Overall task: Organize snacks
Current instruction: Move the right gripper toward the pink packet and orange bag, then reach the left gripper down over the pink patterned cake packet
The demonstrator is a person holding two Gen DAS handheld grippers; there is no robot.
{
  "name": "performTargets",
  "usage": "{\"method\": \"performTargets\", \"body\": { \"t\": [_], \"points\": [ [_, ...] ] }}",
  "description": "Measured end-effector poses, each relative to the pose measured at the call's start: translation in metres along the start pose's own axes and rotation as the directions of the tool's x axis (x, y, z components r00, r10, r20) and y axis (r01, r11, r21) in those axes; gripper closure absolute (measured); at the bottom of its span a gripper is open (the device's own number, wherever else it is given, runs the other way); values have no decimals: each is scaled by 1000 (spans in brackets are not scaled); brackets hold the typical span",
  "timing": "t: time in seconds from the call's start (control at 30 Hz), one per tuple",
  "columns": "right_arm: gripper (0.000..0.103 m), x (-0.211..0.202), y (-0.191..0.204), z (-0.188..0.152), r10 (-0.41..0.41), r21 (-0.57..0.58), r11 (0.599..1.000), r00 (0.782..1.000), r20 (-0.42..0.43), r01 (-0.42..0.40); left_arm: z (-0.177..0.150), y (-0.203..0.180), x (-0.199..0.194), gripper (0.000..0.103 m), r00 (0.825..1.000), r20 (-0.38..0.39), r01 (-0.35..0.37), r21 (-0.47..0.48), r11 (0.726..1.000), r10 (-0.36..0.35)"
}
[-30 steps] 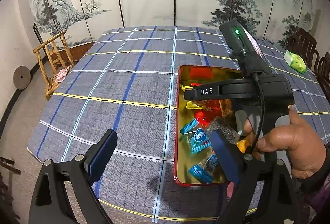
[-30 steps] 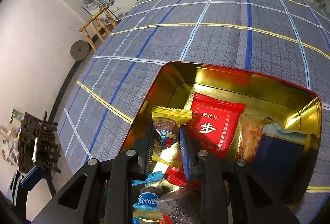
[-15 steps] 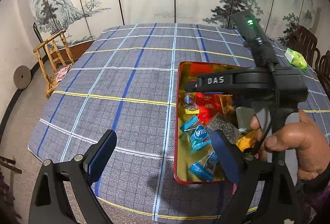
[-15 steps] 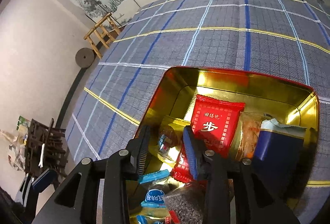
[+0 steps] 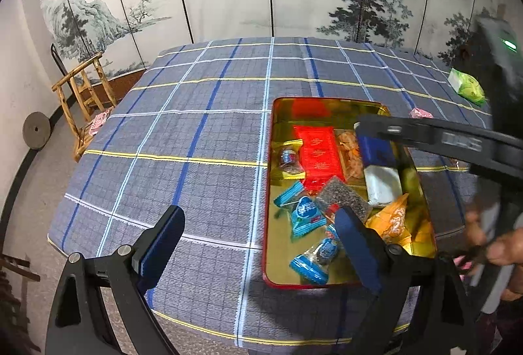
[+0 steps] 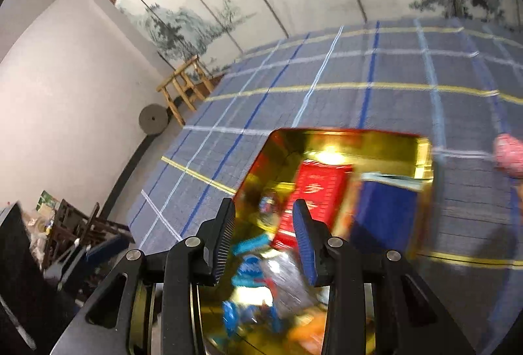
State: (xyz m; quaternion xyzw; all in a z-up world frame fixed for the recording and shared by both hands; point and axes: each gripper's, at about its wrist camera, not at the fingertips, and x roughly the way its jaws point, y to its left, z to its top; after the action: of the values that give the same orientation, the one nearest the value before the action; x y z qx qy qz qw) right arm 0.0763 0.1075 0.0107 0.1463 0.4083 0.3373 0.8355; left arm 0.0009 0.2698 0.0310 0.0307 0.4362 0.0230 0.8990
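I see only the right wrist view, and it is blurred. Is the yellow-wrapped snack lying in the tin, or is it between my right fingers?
Observer: The left wrist view shows the yellow-wrapped snack lying in the tin, beside the red packet. It is not in the right gripper.
Operator: Where is the left gripper?
Observer: The left gripper is open and holds nothing, above the tin's near-left corner.
Operator: Is any snack outside the tin?
Observer: Yes, a green packet lies on the tablecloth, beyond the tin to the right.
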Motion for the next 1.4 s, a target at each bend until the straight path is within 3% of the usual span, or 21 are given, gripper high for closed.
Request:
{"method": "performTargets", "body": {
  "t": [0.13, 0.3, 0.6, 0.77, 1.1, 1.2, 1.4],
  "points": [
    [64, -45, -24, -13, -65, -2, 998, 995, 76, 65, 2, -12, -1, 12, 1000, 0, 0, 24, 1000, 0],
    [63, -89, -69, -28, -195, 31, 981, 972, 134, 192, 5, -31, -1, 12, 1000, 0, -3, 60, 998, 3],
    [58, -137, -166, -55, -414, 153, 906, 903, 112, 396, 8, -65, -6, 7, 1000, 11, -20, 135, 991, 19],
    [53, -154, -201, -65, -488, 184, 865, 868, 96, 466, 11, -85, -5, 7, 1000, 9, -21, 178, 984, 19],
    [47, -168, -248, -77, -562, 251, 807, 825, 52, 535, 14, -129, -4, 6, 999, 14, -37, 283, 959, 34],
    [41, -173, -256, -79, -576, 258, 797, 816, 52, 547, 17, -139, -1, 5, 999, 13, -39, 302, 952, 36],
    [39, -180, -266, -80, -593, 253, 789, 802, 70, 561, 23, -159, 4, 5, 1000, 5, -28, 338, 941, 28]
  ]
}}
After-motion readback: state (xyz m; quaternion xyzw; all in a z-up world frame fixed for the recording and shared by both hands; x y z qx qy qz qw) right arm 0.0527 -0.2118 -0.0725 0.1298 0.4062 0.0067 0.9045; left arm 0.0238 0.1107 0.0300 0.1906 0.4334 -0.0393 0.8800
